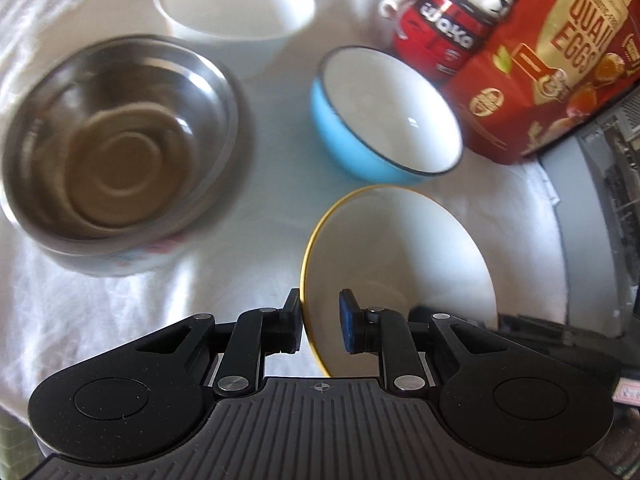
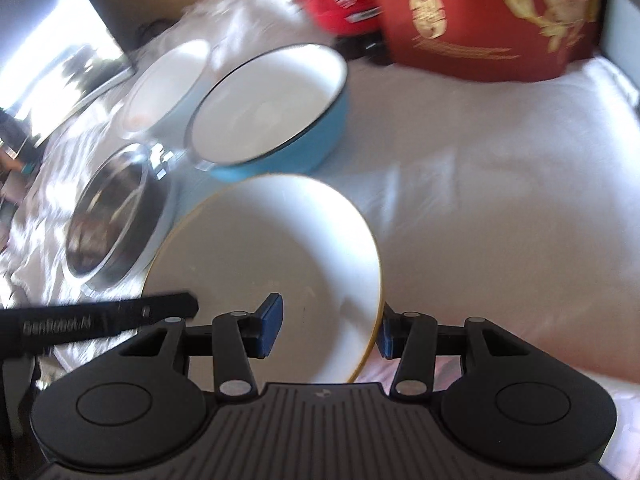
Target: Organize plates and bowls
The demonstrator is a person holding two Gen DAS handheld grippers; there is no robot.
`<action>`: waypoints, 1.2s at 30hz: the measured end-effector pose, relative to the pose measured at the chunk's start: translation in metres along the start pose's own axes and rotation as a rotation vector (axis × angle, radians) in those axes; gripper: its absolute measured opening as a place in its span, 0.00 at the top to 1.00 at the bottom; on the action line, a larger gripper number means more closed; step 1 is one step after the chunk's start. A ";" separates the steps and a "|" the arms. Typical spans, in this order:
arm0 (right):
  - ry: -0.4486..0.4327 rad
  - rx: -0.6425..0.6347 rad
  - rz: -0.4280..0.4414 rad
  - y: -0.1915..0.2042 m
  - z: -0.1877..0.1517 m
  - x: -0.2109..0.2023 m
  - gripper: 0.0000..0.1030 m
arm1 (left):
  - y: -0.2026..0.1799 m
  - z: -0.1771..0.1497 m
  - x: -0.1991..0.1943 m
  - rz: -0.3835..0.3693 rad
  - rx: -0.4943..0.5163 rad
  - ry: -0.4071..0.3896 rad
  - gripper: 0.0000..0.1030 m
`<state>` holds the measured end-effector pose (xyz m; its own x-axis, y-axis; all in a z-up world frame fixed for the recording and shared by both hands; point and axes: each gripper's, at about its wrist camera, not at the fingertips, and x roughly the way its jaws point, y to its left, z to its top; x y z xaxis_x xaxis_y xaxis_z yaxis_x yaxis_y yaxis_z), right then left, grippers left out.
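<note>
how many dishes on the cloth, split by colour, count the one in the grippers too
White bowl: 1
Steel bowl: 1
Blue bowl: 1
Yellow-rimmed white dish, gripped at its rim by the left gripper and right gripper: 1
Total: 4

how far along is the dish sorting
Done: nothing looks stacked yet. In hand: the left tool and right tool grip the yellow-rimmed plate on opposite sides. Left: the steel bowl, white bowl and blue bowl sit apart on the cloth.
</note>
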<state>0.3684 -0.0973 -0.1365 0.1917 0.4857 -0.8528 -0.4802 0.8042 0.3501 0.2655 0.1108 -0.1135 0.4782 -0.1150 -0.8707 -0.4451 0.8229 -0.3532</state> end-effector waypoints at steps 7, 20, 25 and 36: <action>0.031 -0.071 0.010 0.025 -0.015 0.008 0.52 | 0.004 0.004 -0.002 0.019 0.009 -0.027 0.79; 0.039 -0.049 0.030 0.028 -0.020 0.006 0.51 | 0.002 0.012 0.006 0.040 0.038 -0.037 0.79; 0.043 -0.040 0.041 0.030 -0.023 0.004 0.49 | 0.005 0.019 0.011 0.045 0.024 -0.022 0.79; 0.035 0.002 0.042 0.032 -0.024 0.007 0.49 | 0.016 0.025 0.011 -0.008 0.030 0.030 0.81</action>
<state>0.3335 -0.0762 -0.1407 0.1414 0.5068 -0.8504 -0.4857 0.7841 0.3865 0.2826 0.1360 -0.1203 0.4585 -0.1377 -0.8780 -0.4182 0.8383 -0.3499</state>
